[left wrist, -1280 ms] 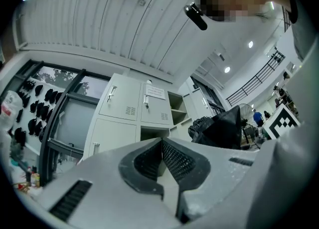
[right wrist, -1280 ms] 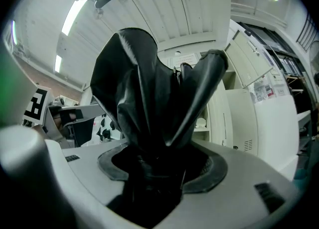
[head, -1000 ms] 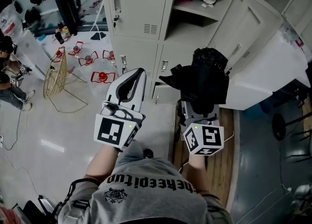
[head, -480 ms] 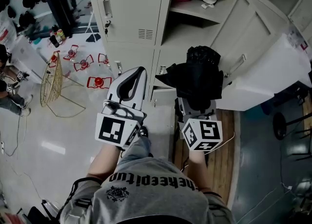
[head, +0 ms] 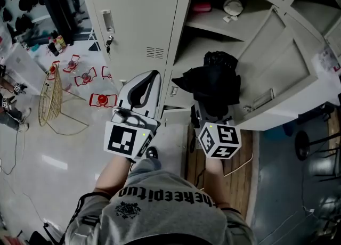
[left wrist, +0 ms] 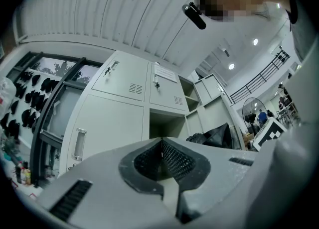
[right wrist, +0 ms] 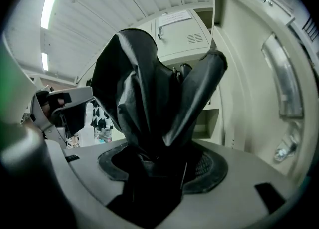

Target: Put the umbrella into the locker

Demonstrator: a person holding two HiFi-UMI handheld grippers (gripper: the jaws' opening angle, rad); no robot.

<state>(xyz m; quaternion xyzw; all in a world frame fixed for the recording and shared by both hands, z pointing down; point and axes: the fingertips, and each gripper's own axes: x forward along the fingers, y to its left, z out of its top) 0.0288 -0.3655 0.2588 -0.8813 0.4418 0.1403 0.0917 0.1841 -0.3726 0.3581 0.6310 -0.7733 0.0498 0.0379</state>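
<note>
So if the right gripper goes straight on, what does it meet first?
Probably the open locker compartment; the umbrella in the right gripper would enter first. Depth is unclear.

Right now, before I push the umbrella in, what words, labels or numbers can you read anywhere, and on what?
"thekeepitun": upside down across the person's grey shirt; the ends run into folds, so it may be incomplete.
Paper notice on a closed locker door: too small to read.
Sticker on the open door's outer face: blurred, unreadable.
No numbers are legible anywhere.
</note>
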